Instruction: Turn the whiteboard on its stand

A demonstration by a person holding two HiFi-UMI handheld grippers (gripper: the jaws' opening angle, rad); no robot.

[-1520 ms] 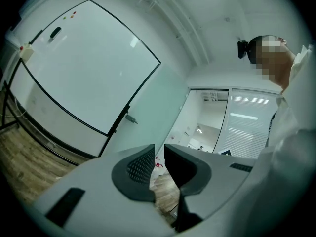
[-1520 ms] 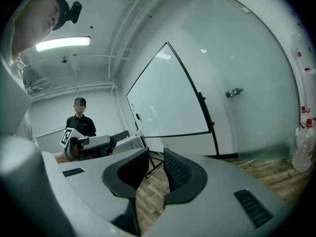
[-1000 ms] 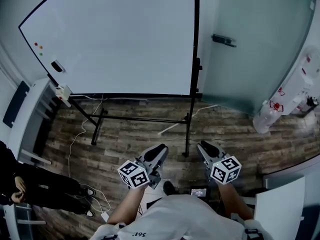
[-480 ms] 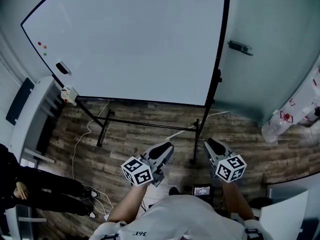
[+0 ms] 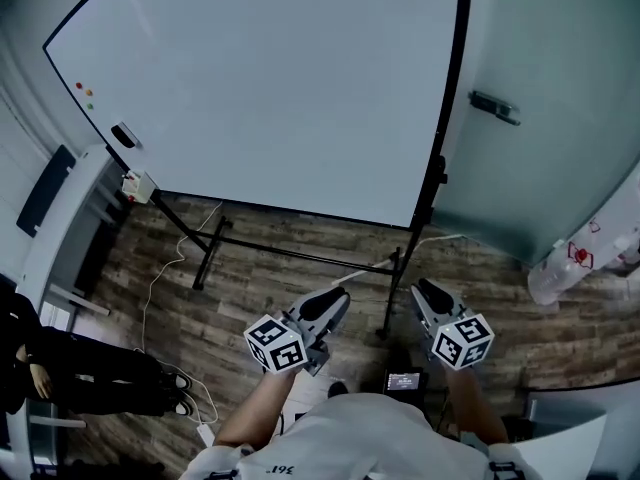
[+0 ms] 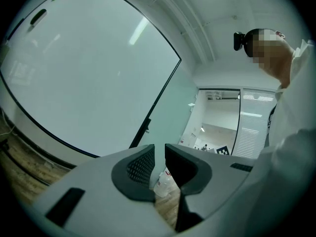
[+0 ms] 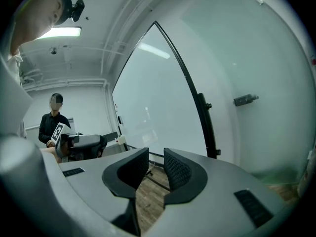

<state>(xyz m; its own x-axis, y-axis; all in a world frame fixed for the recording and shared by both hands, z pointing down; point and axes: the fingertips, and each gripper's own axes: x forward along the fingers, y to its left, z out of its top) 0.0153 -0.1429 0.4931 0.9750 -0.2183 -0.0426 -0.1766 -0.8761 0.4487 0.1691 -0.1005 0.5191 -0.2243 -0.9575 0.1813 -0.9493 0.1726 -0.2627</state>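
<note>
Whiteboard [image 5: 270, 88], large, white and black-framed, is not being touched yet. The left tongs [image 5: 325, 308] and right tongs [image 5: 430, 298] are hovering side by side, jaws slightly spread around nothing, likely readying for its frame. Ahead, well apart, the black metal stand [image 5: 300, 256] is resting on the wood-plank floor [image 5: 250, 298]. Beyond, the board is standing upright, facing the tongs, its long axis running left to right.
</note>
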